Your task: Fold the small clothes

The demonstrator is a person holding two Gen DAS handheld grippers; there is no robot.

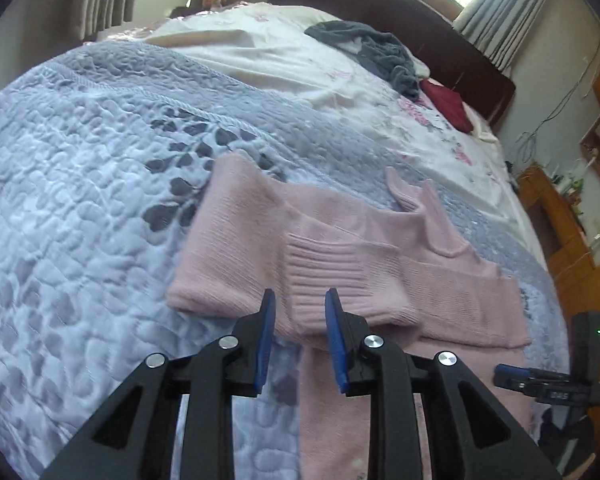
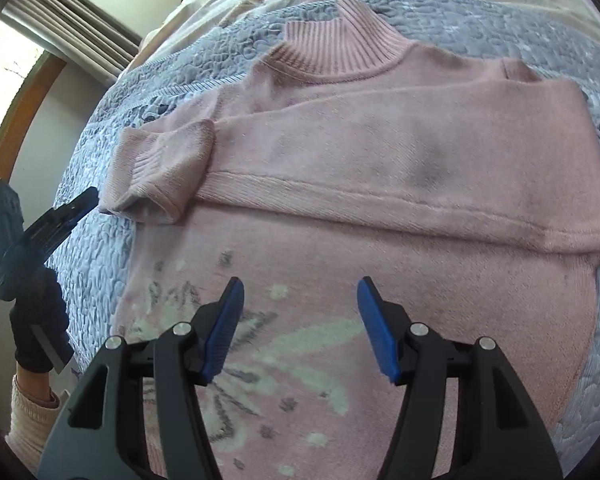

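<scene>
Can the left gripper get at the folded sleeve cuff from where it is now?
Probably yes. The left gripper is open and points straight at the ribbed cuff of the pink sweater, with nothing between them. The right gripper hovers over the sweater's body, clear of that path.

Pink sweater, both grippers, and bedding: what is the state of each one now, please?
pink sweater: lying flat on the quilt, both sleeves folded across the chest
left gripper: open, empty
right gripper: open, empty
quilt: spread on the bed
grey garment: crumpled, unfolded
</scene>
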